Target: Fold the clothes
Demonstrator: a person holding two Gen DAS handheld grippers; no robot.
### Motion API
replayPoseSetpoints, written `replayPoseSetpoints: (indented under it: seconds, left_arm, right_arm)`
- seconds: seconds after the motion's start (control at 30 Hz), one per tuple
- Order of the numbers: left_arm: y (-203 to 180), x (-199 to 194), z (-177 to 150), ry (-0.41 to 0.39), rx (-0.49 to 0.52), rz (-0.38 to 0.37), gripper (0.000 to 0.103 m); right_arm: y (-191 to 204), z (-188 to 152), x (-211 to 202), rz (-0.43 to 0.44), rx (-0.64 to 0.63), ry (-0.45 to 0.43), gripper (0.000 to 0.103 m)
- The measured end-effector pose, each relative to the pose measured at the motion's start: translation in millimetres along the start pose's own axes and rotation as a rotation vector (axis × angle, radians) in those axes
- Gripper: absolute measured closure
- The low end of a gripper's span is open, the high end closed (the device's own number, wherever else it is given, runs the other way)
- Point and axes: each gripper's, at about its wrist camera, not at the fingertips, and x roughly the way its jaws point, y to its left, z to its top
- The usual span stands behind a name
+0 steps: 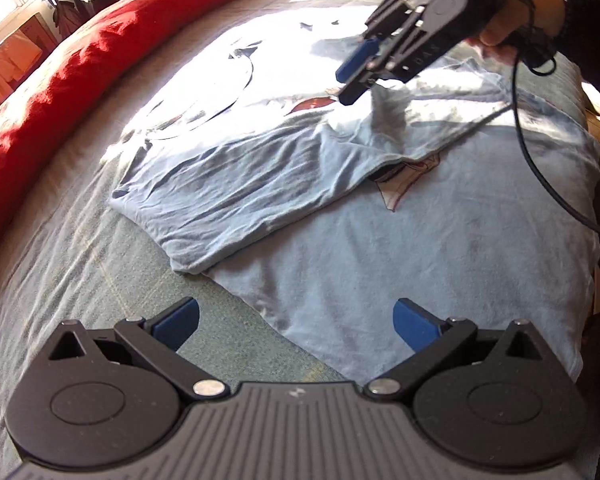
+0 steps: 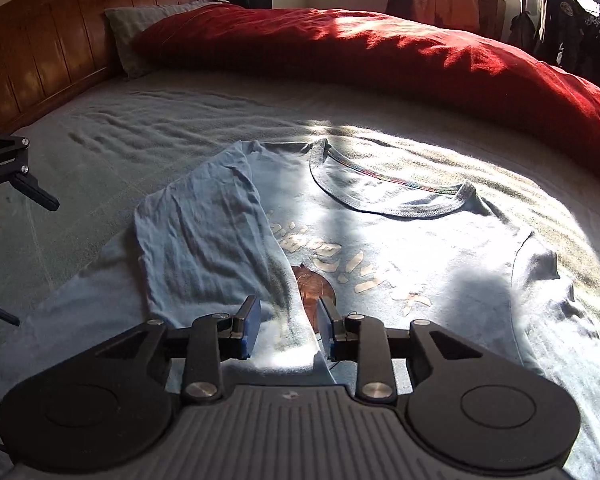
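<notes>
A light blue T-shirt (image 2: 440, 248) with a printed front lies flat on the grey bed sheet (image 2: 120, 128), collar (image 2: 388, 196) toward the red duvet. One side is folded over the chest as a wrinkled flap (image 2: 204, 240), also seen in the left wrist view (image 1: 228, 192). My right gripper (image 2: 286, 330) hovers at the flap's edge, its blue pads apart and not pressing the cloth; the left wrist view shows the right gripper (image 1: 354, 80) just above a small raised peak of fabric. My left gripper (image 1: 296, 320) stands wide open over the shirt's lower hem (image 1: 268, 312), holding nothing.
A red duvet (image 2: 380, 60) runs along the far side of the bed. A wooden headboard (image 2: 40, 52) and grey pillow (image 2: 136, 36) are at the left. Hanging clothes (image 2: 560, 20) stand by the window. A black cable (image 1: 528, 140) trails from the right gripper, held by a dark-sleeved hand (image 1: 540, 12).
</notes>
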Motion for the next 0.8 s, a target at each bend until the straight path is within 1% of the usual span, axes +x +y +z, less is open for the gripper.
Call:
replayPoseSetpoints:
  seconds: [0.07, 0.17, 0.23, 0.3, 0.37, 0.5, 0.53, 0.57, 0.63, 0.73, 0.8]
  left_arm:
    - [19.9, 9.2, 16.4, -0.027, -0.076, 0.028, 0.001]
    - [43.6, 30.9, 42.4, -0.084, -0.158, 0.020, 0.001]
    - [49.6, 48.4, 56.6, -0.095, -0.187, 0.012, 0.001]
    - [52.7, 67.7, 67.3, -0.091, -0.199, 0.021, 0.001]
    - [56.6, 88.6, 71.4, -0.081, -0.225, 0.031, 0.001]
    - [67.5, 121.1, 61.5, -0.008, -0.349, 0.028, 0.000]
    - [67.8, 119.2, 59.3, -0.014, -0.369, 0.030, 0.001]
    - [65.4, 114.2, 58.6, -0.019, -0.366, 0.039, 0.001]
    - [55.3, 100.6, 60.0, -0.025, -0.310, 0.061, 0.001]
    - [38.9, 81.8, 64.7, -0.013, -0.233, 0.046, 0.001]
    - [28.3, 71.9, 66.1, -0.018, -0.199, 0.039, 0.001]
  right_arm:
    - [-2.7, -12.4, -8.7, 0.000, 0.015, 0.013, 0.067]
    - [-8.0, -36.5, -16.3, 0.002, 0.046, 0.044, 0.067]
    - [-11.5, -56.4, -20.8, -0.017, 0.060, 0.066, 0.066]
    - [-16.3, -71.7, -31.3, -0.011, 0.092, 0.061, 0.066]
    - [-20.5, -81.7, -43.6, -0.029, 0.110, 0.052, 0.066]
    - [-20.4, -96.5, -68.3, -0.059, 0.080, 0.036, 0.065]
    - [-17.2, -98.7, -73.7, -0.058, 0.054, 0.037, 0.065]
    - [-13.5, -100.6, -78.7, -0.051, 0.025, 0.037, 0.065]
    - [-5.5, -103.6, -86.6, -0.027, -0.033, 0.039, 0.065]
    - [13.5, -109.8, -93.3, -0.032, -0.153, 0.073, 0.065]
    - [24.2, -115.7, -94.4, -0.052, -0.230, 0.100, 0.066]
